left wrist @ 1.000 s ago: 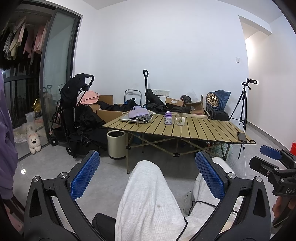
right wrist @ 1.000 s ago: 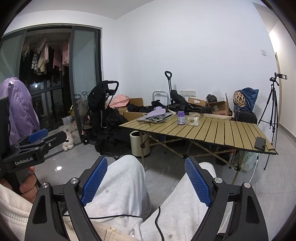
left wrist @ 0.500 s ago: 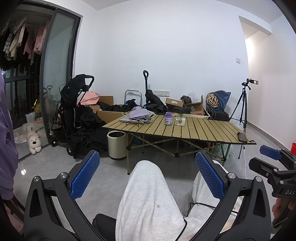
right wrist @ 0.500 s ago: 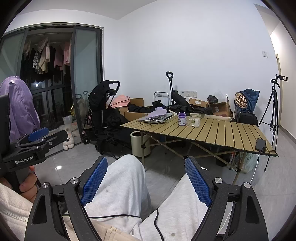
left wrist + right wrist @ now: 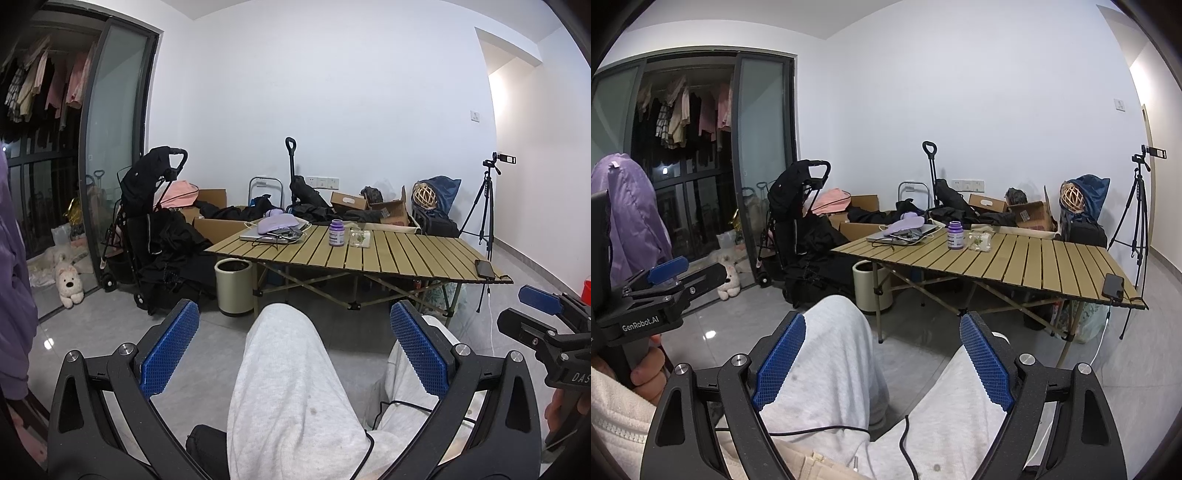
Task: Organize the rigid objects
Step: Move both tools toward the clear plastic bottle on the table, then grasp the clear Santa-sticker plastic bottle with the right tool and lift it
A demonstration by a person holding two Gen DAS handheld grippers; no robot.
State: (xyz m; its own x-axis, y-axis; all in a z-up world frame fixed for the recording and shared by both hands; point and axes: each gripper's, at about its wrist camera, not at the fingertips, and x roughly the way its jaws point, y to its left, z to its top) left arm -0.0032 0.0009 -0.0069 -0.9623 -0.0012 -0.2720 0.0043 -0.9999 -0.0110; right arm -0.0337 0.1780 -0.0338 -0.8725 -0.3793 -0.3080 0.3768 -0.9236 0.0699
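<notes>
We cannot read the label on the small purple-capped bottle (image 5: 955, 235), and the contents of the clear plastic box (image 5: 981, 242) just beside it are too small to tell. Our grey-trousered knee (image 5: 291, 354) hides part of the slatted folding table's crossed legs (image 5: 332, 291). The right gripper (image 5: 543, 314) is cut off by the left view's edge.

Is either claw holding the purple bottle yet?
No, the purple bottle stands on the slatted table, far from both open claws.

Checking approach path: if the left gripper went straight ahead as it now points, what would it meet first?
Probably the person's raised knee, which sits low between the open fingers of the left gripper. Passing above it, the next thing in line looks like the near edge of the slatted table, though depth is unclear through the fisheye.
</notes>
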